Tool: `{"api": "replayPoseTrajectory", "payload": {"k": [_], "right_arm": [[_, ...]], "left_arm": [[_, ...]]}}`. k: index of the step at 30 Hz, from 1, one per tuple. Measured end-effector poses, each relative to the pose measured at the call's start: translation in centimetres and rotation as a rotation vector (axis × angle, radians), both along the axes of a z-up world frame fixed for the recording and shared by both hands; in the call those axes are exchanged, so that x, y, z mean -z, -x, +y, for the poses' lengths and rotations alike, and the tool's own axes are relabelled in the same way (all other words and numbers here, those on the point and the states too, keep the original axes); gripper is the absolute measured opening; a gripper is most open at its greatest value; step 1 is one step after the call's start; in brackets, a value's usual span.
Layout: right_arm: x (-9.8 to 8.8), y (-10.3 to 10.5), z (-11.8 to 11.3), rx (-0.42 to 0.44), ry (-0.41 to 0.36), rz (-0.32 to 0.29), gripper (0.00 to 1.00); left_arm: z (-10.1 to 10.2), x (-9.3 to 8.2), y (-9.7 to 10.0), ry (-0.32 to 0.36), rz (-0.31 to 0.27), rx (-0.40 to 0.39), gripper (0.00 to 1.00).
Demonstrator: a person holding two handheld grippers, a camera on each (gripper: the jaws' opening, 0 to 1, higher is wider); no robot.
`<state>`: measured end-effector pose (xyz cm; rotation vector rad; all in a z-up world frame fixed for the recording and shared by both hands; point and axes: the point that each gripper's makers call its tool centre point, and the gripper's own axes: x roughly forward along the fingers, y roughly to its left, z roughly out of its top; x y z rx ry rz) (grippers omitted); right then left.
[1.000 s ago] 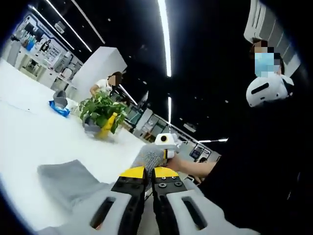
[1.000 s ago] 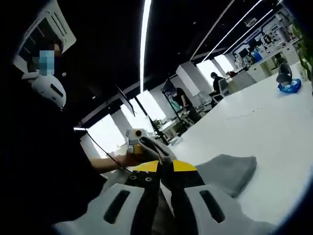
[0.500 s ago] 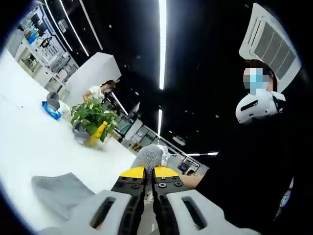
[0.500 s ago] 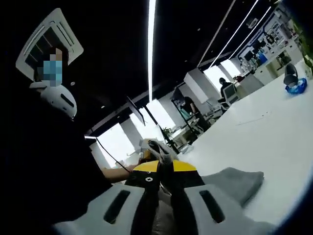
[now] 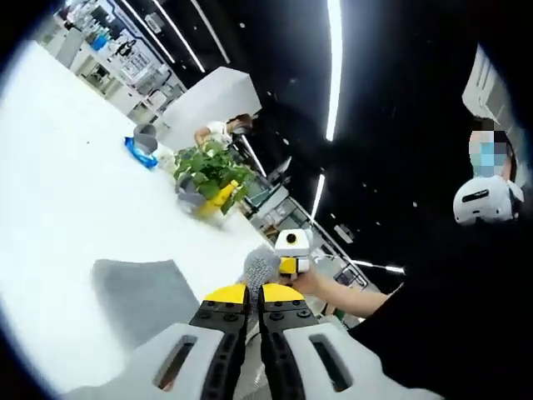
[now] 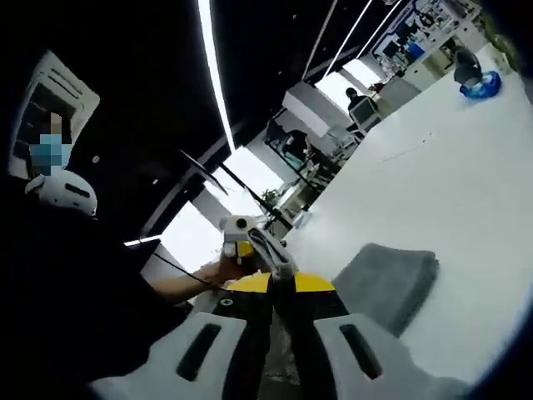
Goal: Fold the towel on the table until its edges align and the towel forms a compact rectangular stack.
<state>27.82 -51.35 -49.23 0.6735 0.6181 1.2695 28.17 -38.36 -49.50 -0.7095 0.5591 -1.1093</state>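
Note:
A grey towel (image 5: pixel 141 292) lies partly on the white table (image 5: pixel 58 192), one end lifted. My left gripper (image 5: pixel 250 293) is shut on a towel corner, and the cloth sticks up between its yellow tips. In the right gripper view the towel (image 6: pixel 387 283) trails down to the table, and my right gripper (image 6: pixel 279 283) is shut on another corner. Each gripper shows in the other's view, held in a hand close by: the right gripper (image 5: pixel 293 250) and the left gripper (image 6: pixel 237 237).
A potted plant (image 5: pixel 208 171) with a yellow item stands on the table beyond the towel. A blue and grey object (image 5: pixel 141 146) sits farther back, seen also as the blue object (image 6: pixel 479 83). The person in black (image 5: pixel 466 275) stands close. Other people (image 6: pixel 358 100) work behind.
Both views have swung and now show more of the table, so the cameras have moved. The towel corners stay pinched in both grippers, which remain close together.

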Motion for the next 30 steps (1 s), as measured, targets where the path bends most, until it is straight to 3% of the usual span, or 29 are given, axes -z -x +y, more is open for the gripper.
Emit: {"api": "replayPoseTrajectory", "payload": {"k": [6, 11, 16, 21, 30], "right_arm": [[2.2, -2.6, 0.2, 0.001, -0.002, 0.128, 0.04], [3.9, -4.6, 0.4, 0.026, -0.006, 0.197, 0.04], [6.1, -5.6, 0.6, 0.023, 0.043, 0.233, 0.04], [7.3, -6.1, 0.7, 0.036, 0.05, 0.268, 0.04], [8.8, -7.2, 1.0, 0.087, 0.073, 0.288, 0.05]], "left_arm": [[0.4, 1.7, -1.8, -0.021, 0.062, -0.017, 0.04], [0.8, 3.2, -3.5, -0.031, 0.107, -0.047, 0.04], [0.9, 5.2, -4.2, -0.065, 0.143, -0.071, 0.04], [1.2, 6.6, -4.7, -0.044, 0.185, -0.108, 0.04], [1.5, 8.0, -5.6, -0.068, 0.233, -0.126, 0.04]]}}
